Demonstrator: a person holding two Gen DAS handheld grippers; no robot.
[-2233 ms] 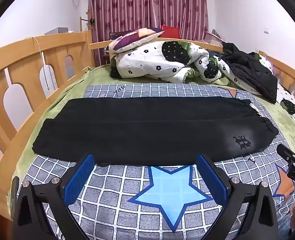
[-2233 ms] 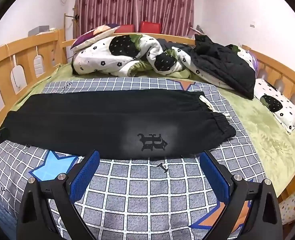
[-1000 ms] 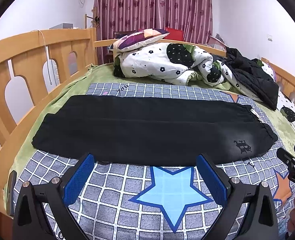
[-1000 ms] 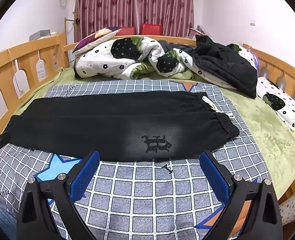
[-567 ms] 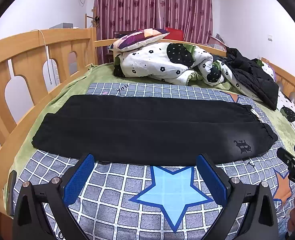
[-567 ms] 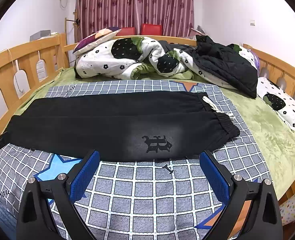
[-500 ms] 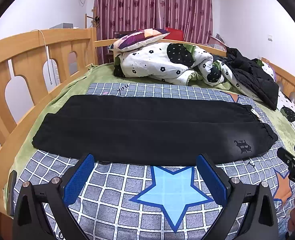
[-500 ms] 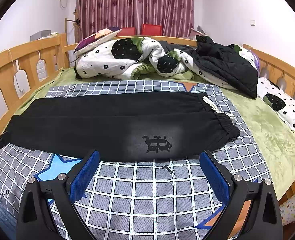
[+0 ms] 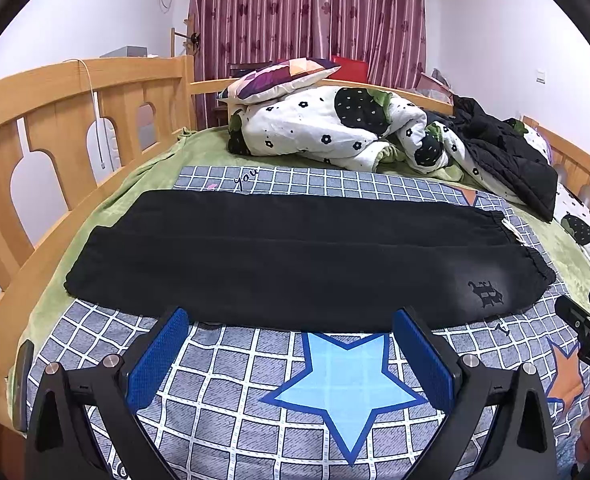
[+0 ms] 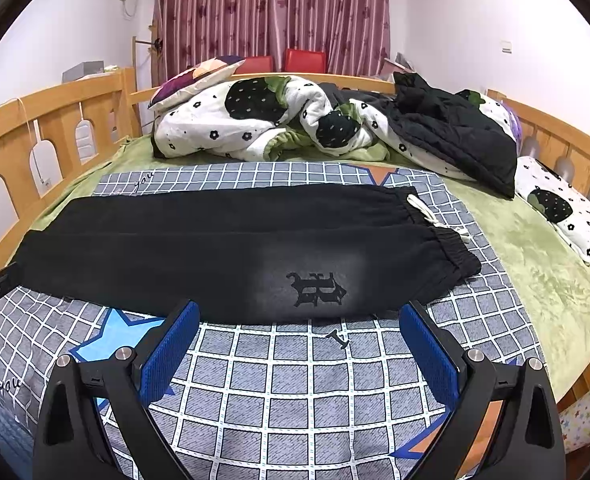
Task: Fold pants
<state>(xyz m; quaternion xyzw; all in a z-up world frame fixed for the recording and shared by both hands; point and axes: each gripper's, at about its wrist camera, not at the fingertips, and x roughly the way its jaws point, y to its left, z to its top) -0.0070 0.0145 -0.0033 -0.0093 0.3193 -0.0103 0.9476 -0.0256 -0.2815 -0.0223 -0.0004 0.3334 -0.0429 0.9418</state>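
One pair of black pants (image 9: 295, 256) laid flat across a checked bedspread (image 9: 255, 412), legs folded one over the other lengthwise – cuffs toward the left, elastic waistband toward the right. A dark gothic-style logo (image 10: 317, 288) printed on a faded grey patch near the waist end. One white drawstring (image 10: 435, 216) trailing off the waistband onto the bedspread.

Left gripper (image 9: 291, 354) hovering just in front of the near edge of the pants, two blue-padded fingers (image 9: 159, 356) spread wide apart, holding nothing, with a light blue star (image 9: 345, 384) on the bedspread visible between them. Right gripper (image 10: 299, 346) likewise spread wide and empty, its two blue pads (image 10: 429, 354) framing the logo end of the pants from just short of the fabric's edge. Each gripper's tip also glimpsed at the edge of the other's view.

Beyond the pants – one crumpled white quilt (image 10: 251, 124) with black flower and strawberry prints, one patterned pillow (image 9: 279, 78) resting on top of it, one black jacket (image 10: 451, 132) heaped to the right. One small strawberry-print pillow (image 10: 563, 204) on the green sheet (image 10: 535, 264) near the right rail. Wooden bed rails (image 9: 55, 120) on both sides. Striped maroon curtains (image 10: 271, 12) across the back wall, two red chair backs (image 10: 305, 60) in front of them.
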